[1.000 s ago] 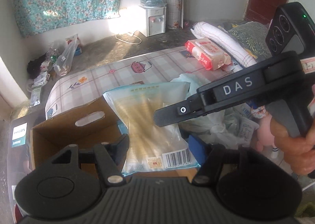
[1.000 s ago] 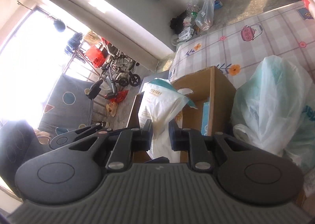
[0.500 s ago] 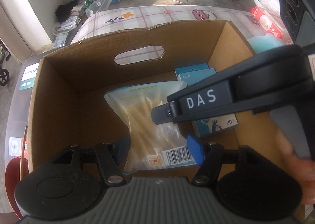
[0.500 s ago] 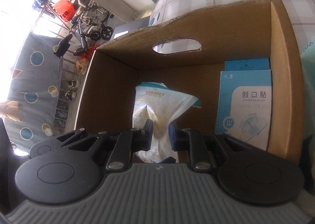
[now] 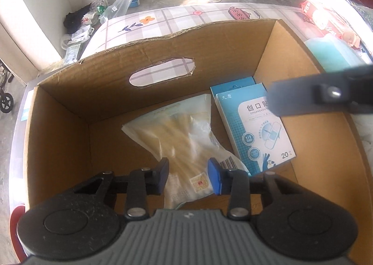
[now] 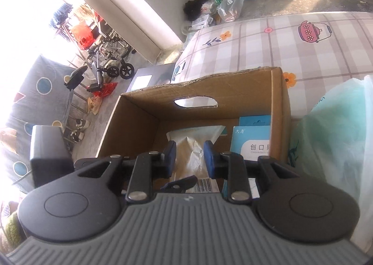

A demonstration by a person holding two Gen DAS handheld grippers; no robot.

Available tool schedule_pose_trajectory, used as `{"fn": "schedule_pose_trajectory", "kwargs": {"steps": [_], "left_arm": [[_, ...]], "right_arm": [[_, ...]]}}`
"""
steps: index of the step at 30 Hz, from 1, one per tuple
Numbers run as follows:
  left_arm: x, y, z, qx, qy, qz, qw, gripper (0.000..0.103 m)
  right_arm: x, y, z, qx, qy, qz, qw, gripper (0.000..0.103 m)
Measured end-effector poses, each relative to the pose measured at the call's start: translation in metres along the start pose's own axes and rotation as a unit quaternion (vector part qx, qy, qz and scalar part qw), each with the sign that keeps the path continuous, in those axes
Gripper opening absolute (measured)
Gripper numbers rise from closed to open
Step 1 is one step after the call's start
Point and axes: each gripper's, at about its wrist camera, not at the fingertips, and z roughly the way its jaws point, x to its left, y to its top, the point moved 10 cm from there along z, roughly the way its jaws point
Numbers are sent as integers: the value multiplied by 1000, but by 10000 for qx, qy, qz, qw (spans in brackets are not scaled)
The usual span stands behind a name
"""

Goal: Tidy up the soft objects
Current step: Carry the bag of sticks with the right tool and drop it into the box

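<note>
A clear bag of pale yellow sticks (image 5: pixel 177 134) lies inside an open cardboard box (image 5: pixel 163 38), its top end toward the far wall. My left gripper (image 5: pixel 188 169) reaches down into the box. Its jaws are closing, and they squeeze the bag's barcode end between them. My right gripper (image 6: pixel 188 150) hovers above the near side of the box (image 6: pixel 233 85). Its jaws are opening, and the bag (image 6: pixel 193 139) lies lower down without touching the pads. One right finger (image 5: pixel 303 99) crosses the left wrist view as a dark blurred bar.
Two blue plaster boxes (image 5: pixel 263 129) lie against the carton's right wall. The carton stands on a checked, flower-print cloth (image 5: pixel 174 17). A pale green plastic bag (image 6: pixel 338 136) bulges just right of it. Red-and-white packs (image 5: pixel 326 24) lie at the far right.
The left gripper sank into the carton with the bag and its jaws narrowed. The right gripper let go of the bag's top and drew back.
</note>
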Motion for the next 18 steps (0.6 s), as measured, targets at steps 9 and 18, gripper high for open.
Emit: {"fn": "schedule_pose_trajectory", "kwargs": {"steps": [9,18], "left_arm": [[-1,18,12,-56,-85,5,9999,27],[-7,18,12,92,-19,-99,9999,52]], "right_arm": [[-29,-51,-84,-376,379,356,9979,27],[-38,-82,-120,-758,411,478,9951,28]]}}
